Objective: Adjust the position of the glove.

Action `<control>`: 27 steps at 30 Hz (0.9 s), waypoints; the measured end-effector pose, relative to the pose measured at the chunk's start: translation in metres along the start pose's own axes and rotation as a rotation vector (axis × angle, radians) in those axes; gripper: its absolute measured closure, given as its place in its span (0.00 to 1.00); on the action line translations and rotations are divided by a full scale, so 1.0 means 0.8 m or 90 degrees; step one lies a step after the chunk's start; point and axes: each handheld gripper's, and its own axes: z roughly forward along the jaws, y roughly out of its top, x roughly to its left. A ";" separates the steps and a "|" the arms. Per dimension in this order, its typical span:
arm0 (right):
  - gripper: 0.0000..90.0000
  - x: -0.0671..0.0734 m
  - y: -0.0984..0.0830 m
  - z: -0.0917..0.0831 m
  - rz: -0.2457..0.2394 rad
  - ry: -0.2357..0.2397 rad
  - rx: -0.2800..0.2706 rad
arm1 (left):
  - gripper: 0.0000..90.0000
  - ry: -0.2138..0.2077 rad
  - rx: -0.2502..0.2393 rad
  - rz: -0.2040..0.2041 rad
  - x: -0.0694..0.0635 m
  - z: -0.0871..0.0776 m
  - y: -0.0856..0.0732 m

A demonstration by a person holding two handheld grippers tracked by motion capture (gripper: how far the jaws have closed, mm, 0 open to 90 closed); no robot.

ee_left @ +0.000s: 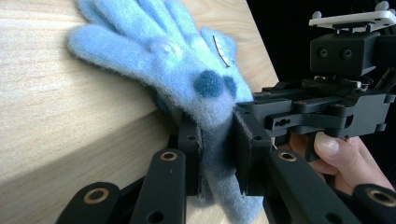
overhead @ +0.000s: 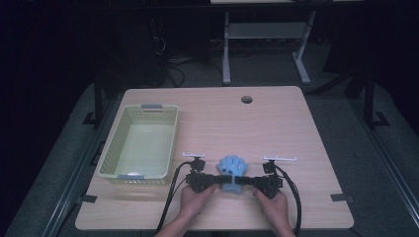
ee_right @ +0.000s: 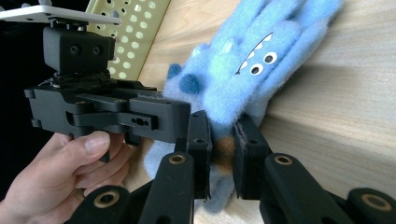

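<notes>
A fuzzy blue hand-shaped plush toy [overhead: 232, 165] with eyes and a toothy mouth lies on the wooden table [overhead: 276, 128] near the front edge. My left gripper [overhead: 219, 181] comes in from its left and is shut on the toy's narrow lower end [ee_left: 215, 144]. From the right, my right gripper [overhead: 246, 181] is shut on that same end [ee_right: 223, 140]. The two sets of jaws meet almost tip to tip. In the left gripper view the right gripper [ee_left: 299, 112] and its hand sit close by. The right gripper view shows the toy's face [ee_right: 254, 65] and the left gripper [ee_right: 154, 116].
A pale yellow-green plastic basket [overhead: 133, 176] stands on the left part of the table, its perforated wall [ee_right: 135, 28] just beyond the toy. A cable hole [overhead: 246, 99] is at the table's far edge. A white desk frame [overhead: 227, 44] stands behind.
</notes>
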 end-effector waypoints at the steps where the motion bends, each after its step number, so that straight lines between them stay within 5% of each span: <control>1: 0.88 0.000 0.000 0.000 0.000 0.002 -0.001 | 0.83 -0.001 0.000 0.000 0.000 0.000 0.000; 16: 0.89 0.008 0.002 -0.001 -0.007 0.013 -0.011 | 0.84 -0.016 -0.004 -0.001 -0.003 -0.008 0.003; 27: 0.89 0.023 0.011 -0.011 -0.027 0.022 -0.032 | 0.84 -0.020 -0.013 0.030 -0.023 -0.020 0.017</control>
